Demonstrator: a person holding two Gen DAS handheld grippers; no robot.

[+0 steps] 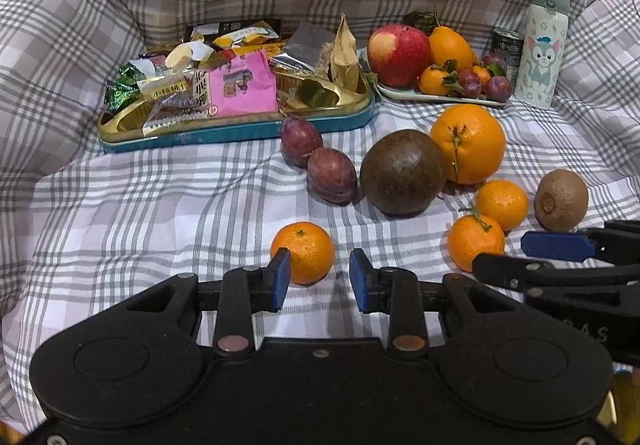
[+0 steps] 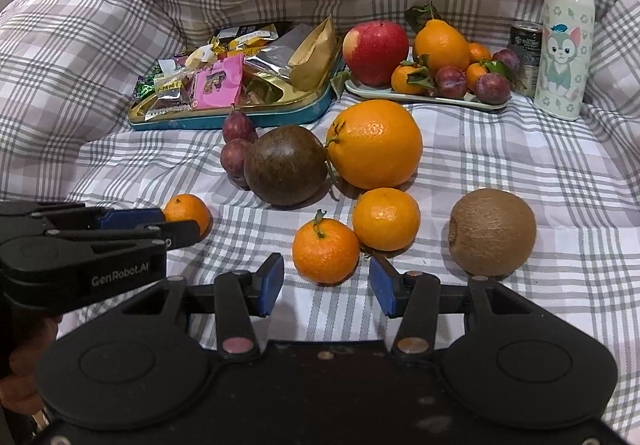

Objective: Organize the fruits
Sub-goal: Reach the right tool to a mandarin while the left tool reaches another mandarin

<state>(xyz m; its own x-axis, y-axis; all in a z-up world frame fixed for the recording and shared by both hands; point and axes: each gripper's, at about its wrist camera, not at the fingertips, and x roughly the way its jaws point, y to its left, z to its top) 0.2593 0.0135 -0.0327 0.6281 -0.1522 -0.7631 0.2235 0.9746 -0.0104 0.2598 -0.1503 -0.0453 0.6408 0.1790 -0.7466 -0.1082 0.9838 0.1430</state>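
Fruit lies scattered over a checked cloth [image 1: 160, 205], with both hand-held grippers hovering low above its near edge. The left gripper [image 1: 319, 279] has its jaws parted and nothing between the blue pads; a lone mandarin [image 1: 303, 251] sits on the cloth just beyond them, half hidden behind the left pad. The right gripper [image 2: 326, 287] is likewise parted and empty, with a stemmed mandarin [image 2: 325, 249] lying just ahead of the gap between its pads, not touched by either. Touching that fruit on its right is a second mandarin [image 2: 386, 218], and a kiwi [image 2: 492, 231] rests apart, further right. Behind these sit a dark brown round fruit [image 2: 286, 165] and a large orange [image 2: 375, 144], close side by side, with two purple plums [image 1: 318, 163] against each other to the left of the brown fruit. At the back, a pale plate [image 2: 424, 97] already carries a red apple [image 2: 375, 52], an orange, small mandarins with leaves and several plums. Left of the plate stands a teal tin tray [image 1: 240, 131] heaped with wrapped snacks. Right of the plate are a dark can [image 1: 507, 45] and a white bottle [image 2: 564, 41] printed with a cartoon cat.
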